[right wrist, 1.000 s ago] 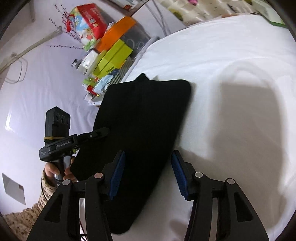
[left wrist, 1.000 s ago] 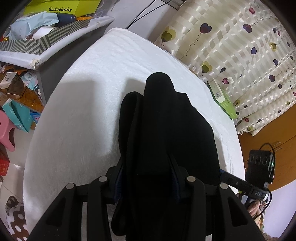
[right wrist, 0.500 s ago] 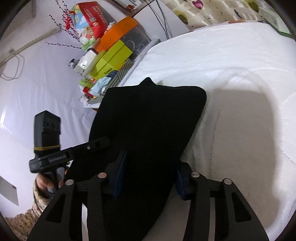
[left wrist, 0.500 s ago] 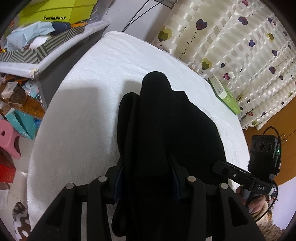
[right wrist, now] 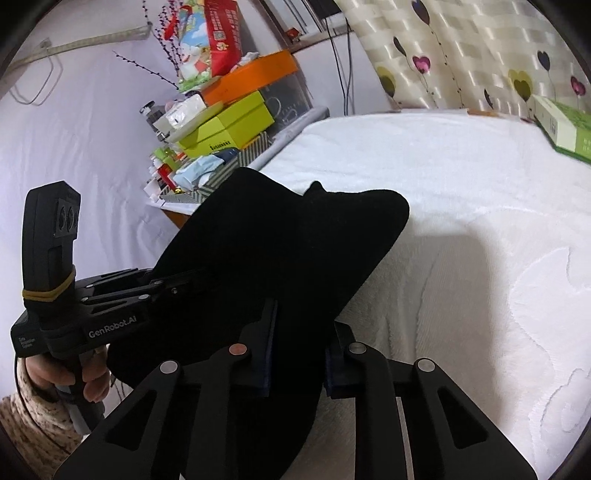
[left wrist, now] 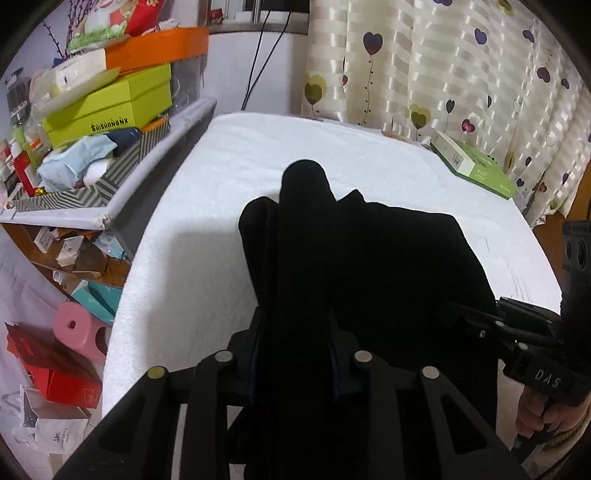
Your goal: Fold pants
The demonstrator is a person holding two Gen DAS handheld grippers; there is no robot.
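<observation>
We now clamp both the left hand-held gripper (left wrist: 295,354) and right hand-held gripper (right wrist: 301,354) on the black pants (left wrist: 362,266); the near edge has lifted, apparently starting the fold.

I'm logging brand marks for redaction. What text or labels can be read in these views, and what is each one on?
"SHISHANGNX": side of the lime green box on the shelf.
"GenRobot.AI": body of the left gripper, seen from the right wrist.
"DAS": body of the right gripper, seen from the left wrist.
Too small or blurred to read: the small white print beside "GenRobot.AI", the green box on the bed, the red carton.
</observation>
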